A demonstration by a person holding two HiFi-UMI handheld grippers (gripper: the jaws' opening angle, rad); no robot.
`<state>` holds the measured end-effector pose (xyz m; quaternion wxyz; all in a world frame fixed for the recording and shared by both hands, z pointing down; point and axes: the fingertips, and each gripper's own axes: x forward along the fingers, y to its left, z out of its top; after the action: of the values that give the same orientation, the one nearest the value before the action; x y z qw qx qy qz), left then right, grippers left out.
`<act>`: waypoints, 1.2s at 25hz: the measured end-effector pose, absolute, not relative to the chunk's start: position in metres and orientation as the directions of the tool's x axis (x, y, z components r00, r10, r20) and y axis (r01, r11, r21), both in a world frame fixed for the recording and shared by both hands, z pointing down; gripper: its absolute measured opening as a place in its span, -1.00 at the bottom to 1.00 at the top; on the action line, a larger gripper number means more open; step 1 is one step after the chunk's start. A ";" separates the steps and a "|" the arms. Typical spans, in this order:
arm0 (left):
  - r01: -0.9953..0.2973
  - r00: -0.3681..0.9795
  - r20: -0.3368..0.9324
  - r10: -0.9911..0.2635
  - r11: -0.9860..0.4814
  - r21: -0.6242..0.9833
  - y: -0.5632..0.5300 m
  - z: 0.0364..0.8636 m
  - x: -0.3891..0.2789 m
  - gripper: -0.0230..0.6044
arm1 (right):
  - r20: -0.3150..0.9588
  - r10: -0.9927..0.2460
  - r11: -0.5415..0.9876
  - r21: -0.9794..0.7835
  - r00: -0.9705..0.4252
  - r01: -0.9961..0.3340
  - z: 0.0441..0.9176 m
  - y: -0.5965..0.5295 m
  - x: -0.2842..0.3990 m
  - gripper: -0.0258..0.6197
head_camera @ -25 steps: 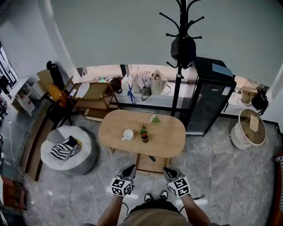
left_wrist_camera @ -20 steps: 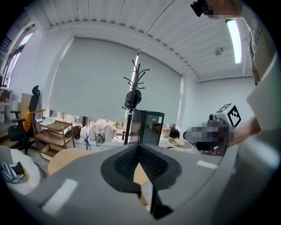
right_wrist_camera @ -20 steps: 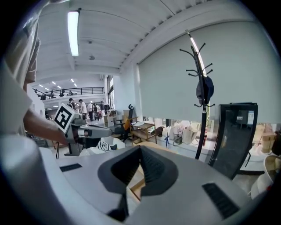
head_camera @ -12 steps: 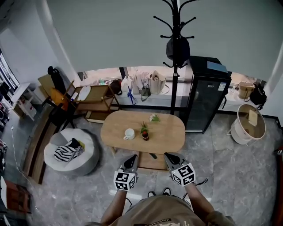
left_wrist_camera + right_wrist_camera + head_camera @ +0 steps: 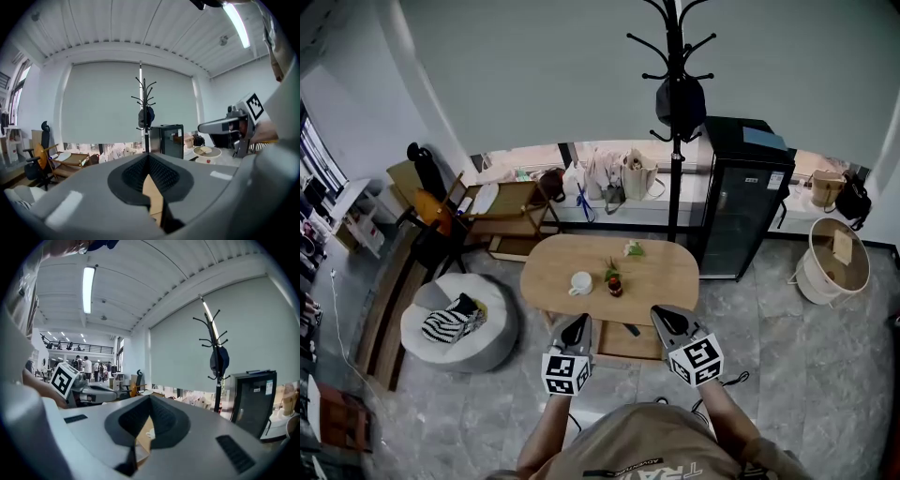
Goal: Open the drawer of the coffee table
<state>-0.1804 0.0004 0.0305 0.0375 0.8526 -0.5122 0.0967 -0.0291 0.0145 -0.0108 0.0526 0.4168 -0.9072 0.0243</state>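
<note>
The left gripper [image 5: 577,327] and the right gripper [image 5: 667,320] are held side by side in front of the body, apart from each other, with their tips directed towards the near edge of the coffee table [image 5: 661,281]; this even, paired posture is judged to be a carrying or resting one rather than a reach, since nothing is gripped. In the left gripper view the jaws are seen pressed together with nothing between them; in the right gripper view the jaws are likewise closed and empty, and only a sliver of pale wood is seen past the tips. Both gripper views are directed across the room rather than down at the furniture, so the grippers are judged to be aimed above the drawer.

The drawer [image 5: 623,347] is seen in the head view as a pale wooden panel under the table's near edge; it appears to stand out from under the top, though how far it is drawn cannot be told. It lies between the two grippers in that view, lower than their tips, and is touched by neither. A cup [image 5: 580,282] and a small dark bottle [image 5: 616,286] are left standing on the top, well clear of the drawer's path.
</note>
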 end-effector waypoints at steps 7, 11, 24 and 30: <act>-0.867 0.433 0.222 -0.874 -0.471 -0.165 -0.001 0.024 -0.173 -0.90 | 0.099 -0.752 0.657 0.038 -0.652 -0.753 -0.024 0.013 -0.033 -0.90; -0.868 0.447 0.221 -0.867 -0.480 -0.128 -0.004 0.023 -0.168 -0.90 | 0.091 -0.748 0.662 0.044 -0.657 -0.748 -0.023 0.012 -0.036 -0.91; -0.885 0.438 0.216 -0.873 -0.460 -0.065 0.007 0.019 -0.159 -0.91 | 0.115 -0.755 0.652 0.039 -0.645 -0.757 -0.017 0.018 -0.017 -0.91; -0.896 0.419 0.236 -0.877 -0.442 -0.050 0.020 0.031 -0.173 -0.91 | 0.121 -0.755 0.653 0.060 -0.644 -0.755 -0.014 0.028 -0.024 -0.91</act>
<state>-0.1731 0.0199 0.0306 0.0415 0.8414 -0.5266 0.1142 -0.0242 0.0279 -0.0142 0.0678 0.4162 -0.9067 -0.0019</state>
